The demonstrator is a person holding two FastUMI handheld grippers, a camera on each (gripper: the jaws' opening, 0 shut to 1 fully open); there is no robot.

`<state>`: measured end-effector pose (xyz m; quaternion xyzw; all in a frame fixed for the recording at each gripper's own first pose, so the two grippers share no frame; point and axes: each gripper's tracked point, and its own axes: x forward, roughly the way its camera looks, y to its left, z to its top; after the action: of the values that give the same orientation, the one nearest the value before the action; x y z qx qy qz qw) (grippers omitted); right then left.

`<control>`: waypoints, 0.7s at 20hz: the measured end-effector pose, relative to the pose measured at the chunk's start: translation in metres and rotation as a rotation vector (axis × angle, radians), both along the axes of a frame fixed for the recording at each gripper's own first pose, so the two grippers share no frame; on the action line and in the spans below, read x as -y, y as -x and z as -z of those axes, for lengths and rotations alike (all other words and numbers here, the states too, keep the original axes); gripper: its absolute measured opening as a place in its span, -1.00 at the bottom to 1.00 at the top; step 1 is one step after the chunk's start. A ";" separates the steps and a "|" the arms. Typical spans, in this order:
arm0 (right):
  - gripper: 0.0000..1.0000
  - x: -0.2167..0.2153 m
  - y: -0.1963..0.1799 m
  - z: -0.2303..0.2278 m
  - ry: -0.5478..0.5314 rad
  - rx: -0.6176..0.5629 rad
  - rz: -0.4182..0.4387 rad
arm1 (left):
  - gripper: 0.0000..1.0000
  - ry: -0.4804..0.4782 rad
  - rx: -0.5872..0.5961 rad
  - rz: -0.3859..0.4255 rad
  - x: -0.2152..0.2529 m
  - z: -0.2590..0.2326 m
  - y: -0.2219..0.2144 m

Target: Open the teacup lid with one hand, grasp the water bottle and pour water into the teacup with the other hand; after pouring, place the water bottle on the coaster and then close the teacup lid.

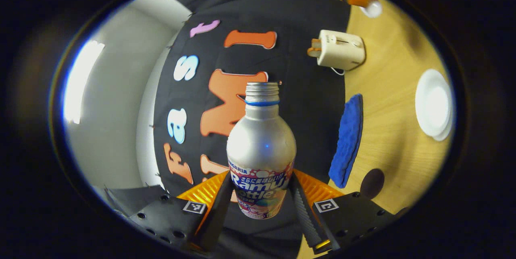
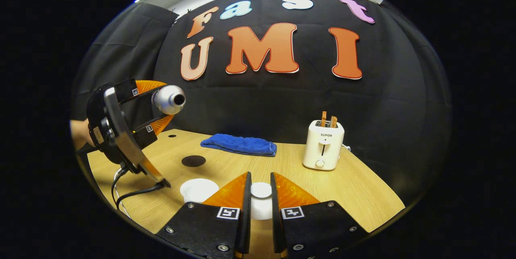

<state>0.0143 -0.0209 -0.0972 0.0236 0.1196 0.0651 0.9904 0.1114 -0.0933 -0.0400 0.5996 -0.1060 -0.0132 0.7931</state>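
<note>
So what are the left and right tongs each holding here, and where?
Left tongs clamp the water bottle by its lower body. Right tongs grip the teacup lid by its knob.

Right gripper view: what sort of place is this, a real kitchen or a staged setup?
Likely a staged booth, not a kitchen: a black cloth wall backs a bare wooden table set with a few props, a white toaster and a blue towel. The left tongs hold a water bottle tipped sideways.

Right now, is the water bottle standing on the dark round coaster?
No, the water bottle is held in the air, tipped sideways, and the coaster on the table lies bare.
</note>
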 end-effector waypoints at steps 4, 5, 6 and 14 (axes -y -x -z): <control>-0.54 -0.023 -0.008 -0.010 -0.001 0.014 -0.038 | 0.65 0.342 -0.087 -0.029 -0.013 0.011 -0.013; -0.54 -0.027 -0.010 -0.008 0.010 0.013 -0.044 | 0.65 0.405 -0.105 -0.032 -0.016 0.015 -0.018; -0.54 -0.031 -0.012 -0.008 0.017 0.013 -0.050 | 0.65 0.472 -0.120 -0.037 -0.017 0.019 -0.023; -0.54 -0.061 -0.026 0.005 0.033 -0.004 -0.109 | 0.56 1.068 -0.381 -0.107 -0.038 0.098 -0.074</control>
<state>0.0403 0.0406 -0.1024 0.0010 0.1240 0.1167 0.9854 0.1854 -0.0555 -0.1383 0.1071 0.0776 -0.0256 0.9909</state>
